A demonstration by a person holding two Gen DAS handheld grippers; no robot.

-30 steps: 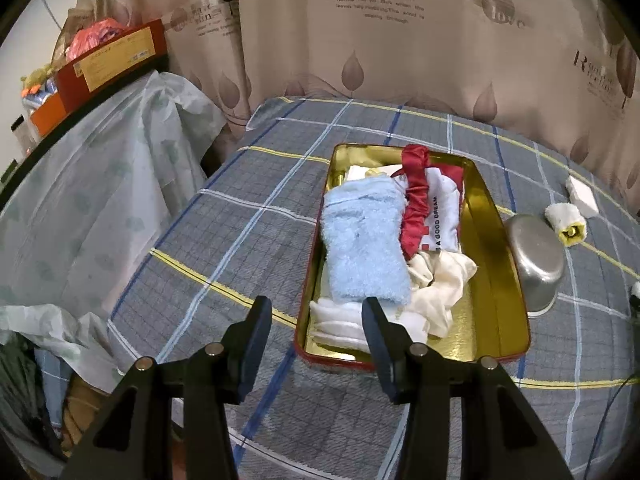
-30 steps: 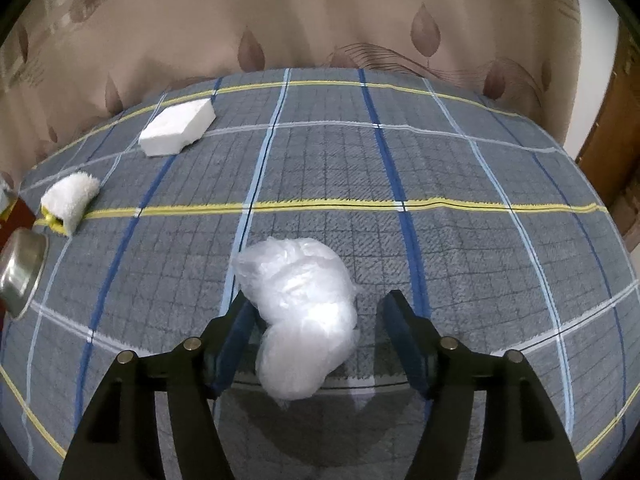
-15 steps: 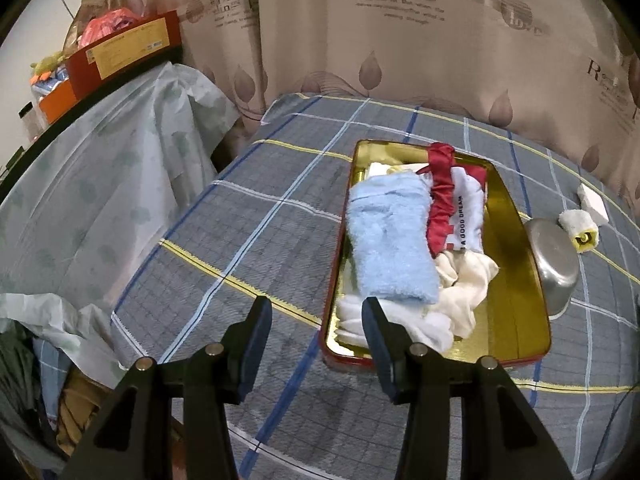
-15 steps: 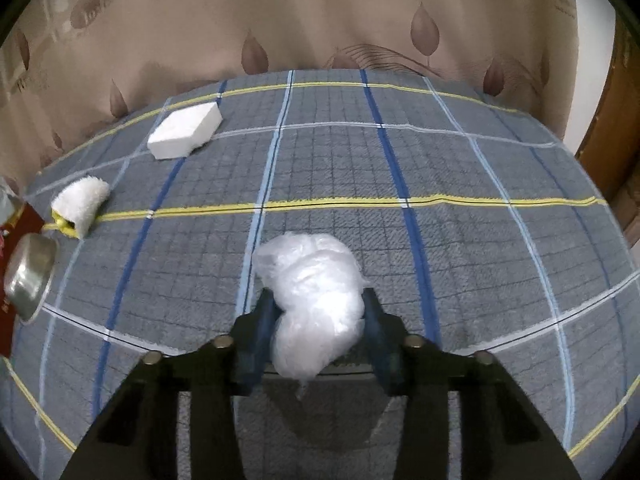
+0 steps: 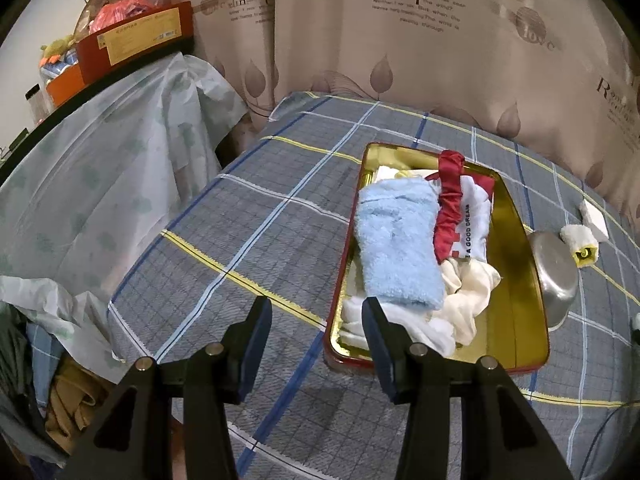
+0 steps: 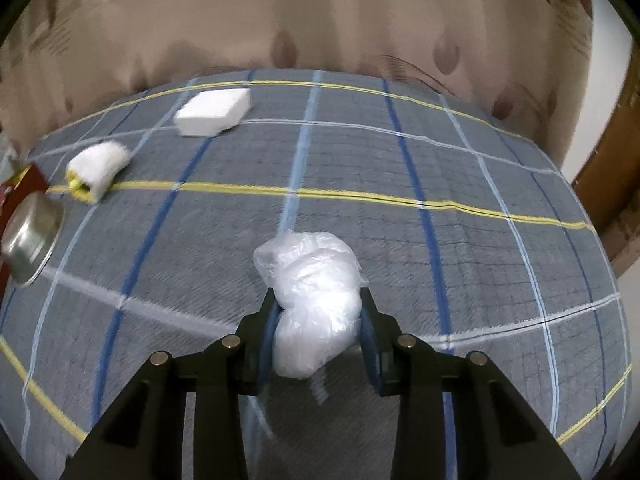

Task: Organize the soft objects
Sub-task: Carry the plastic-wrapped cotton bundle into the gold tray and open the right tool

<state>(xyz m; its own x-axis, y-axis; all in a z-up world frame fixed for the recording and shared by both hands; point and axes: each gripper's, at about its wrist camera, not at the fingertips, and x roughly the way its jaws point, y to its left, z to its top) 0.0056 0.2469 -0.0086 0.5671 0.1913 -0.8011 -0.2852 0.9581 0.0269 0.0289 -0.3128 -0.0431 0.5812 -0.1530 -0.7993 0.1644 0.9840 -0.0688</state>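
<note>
Lifted since before: plastic bag wad (image 6: 316,304) | right gripper (image 6: 318,334) clamping | long axis upright

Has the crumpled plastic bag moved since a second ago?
Yes. The plastic bag is now clamped in the right tool, whose jaws have just been closing, and has shifted rightward away from the sponge.

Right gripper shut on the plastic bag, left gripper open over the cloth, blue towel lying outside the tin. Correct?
Not quite: the blue towel lies inside the tin, on top of the other cloths, as the left wrist view shows. The rest holds: the right gripper is shut on the plastic bag, and the left gripper is open over the cloth.
</note>
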